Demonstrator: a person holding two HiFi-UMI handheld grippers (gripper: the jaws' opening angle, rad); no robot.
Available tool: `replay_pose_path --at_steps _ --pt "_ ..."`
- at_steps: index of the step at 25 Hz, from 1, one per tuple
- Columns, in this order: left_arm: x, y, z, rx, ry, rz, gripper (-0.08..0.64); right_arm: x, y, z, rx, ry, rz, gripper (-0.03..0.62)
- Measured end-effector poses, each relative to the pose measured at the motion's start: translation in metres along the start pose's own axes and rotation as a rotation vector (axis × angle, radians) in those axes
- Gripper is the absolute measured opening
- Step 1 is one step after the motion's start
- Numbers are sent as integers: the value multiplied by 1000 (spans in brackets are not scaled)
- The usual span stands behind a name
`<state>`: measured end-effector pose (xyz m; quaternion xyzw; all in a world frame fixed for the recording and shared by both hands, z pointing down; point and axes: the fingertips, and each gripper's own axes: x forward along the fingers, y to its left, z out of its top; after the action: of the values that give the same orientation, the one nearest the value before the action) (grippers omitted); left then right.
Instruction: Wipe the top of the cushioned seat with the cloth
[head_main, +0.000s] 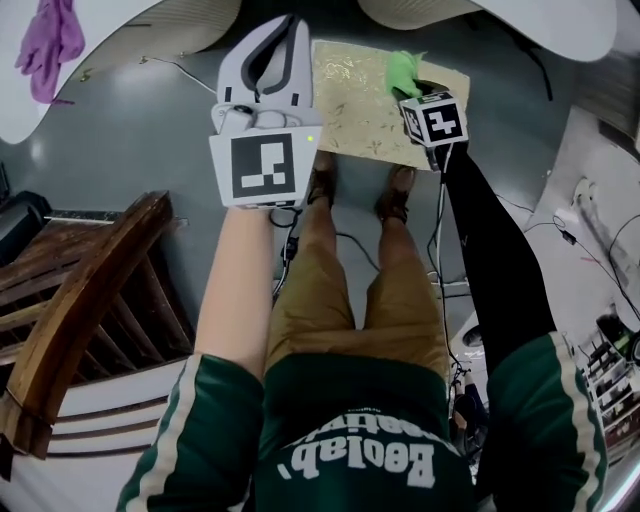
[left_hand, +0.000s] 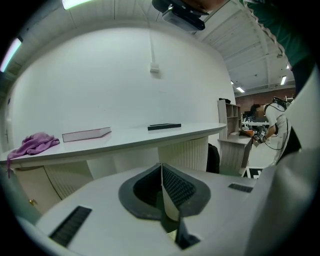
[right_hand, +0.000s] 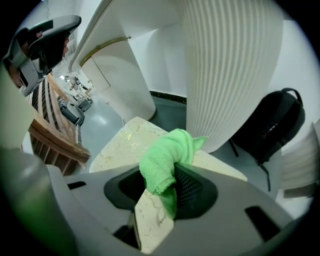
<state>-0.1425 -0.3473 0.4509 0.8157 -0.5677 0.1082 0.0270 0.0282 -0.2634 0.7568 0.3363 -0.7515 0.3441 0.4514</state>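
Observation:
A square cushioned seat (head_main: 368, 105) with pale gold patterned fabric stands on the grey floor in front of the person's feet. My right gripper (head_main: 412, 85) is over its far right part, shut on a bright green cloth (head_main: 402, 70). In the right gripper view the green cloth (right_hand: 164, 167) bulges out between the jaws above the seat (right_hand: 125, 142). My left gripper (head_main: 272, 60) is held up left of the seat, jaws pressed together with nothing between them. In the left gripper view that left gripper (left_hand: 162, 187) points at a white counter, away from the seat.
A dark wooden chair (head_main: 85, 300) stands at the left. A curved white counter (left_hand: 110, 140) carries a purple cloth (left_hand: 32, 145), a book (left_hand: 86, 134) and a flat black object (left_hand: 164, 126). A black backpack (right_hand: 272, 127) leans beside a ribbed white column (right_hand: 225, 65). Cables (head_main: 455, 290) trail across the floor.

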Motion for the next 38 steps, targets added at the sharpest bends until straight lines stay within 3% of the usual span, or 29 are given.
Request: replay_pose_path --at_steps 8,16,20,25,30,38 --pt "18 -52 12 24 -11 -39 23 -25 -60 -39 16 9 -36 161" --pt "22 -81 14 29 -1 -57 23 -54 -109 -66 48 33 -138 161" --pt "22 -90 12 38 5 -70 23 -64 -126 -81 123 70 -216 161" --pt "18 -91 12 46 10 -82 23 -70 -128 -81 182 38 -217 161" --pt "8 -76 7 41 11 -75 23 -76 -90 -56 141 -107 -166 160" --pt "-18 -32 -5 25 13 -64 23 -50 52 -5 108 -185 -21 160"
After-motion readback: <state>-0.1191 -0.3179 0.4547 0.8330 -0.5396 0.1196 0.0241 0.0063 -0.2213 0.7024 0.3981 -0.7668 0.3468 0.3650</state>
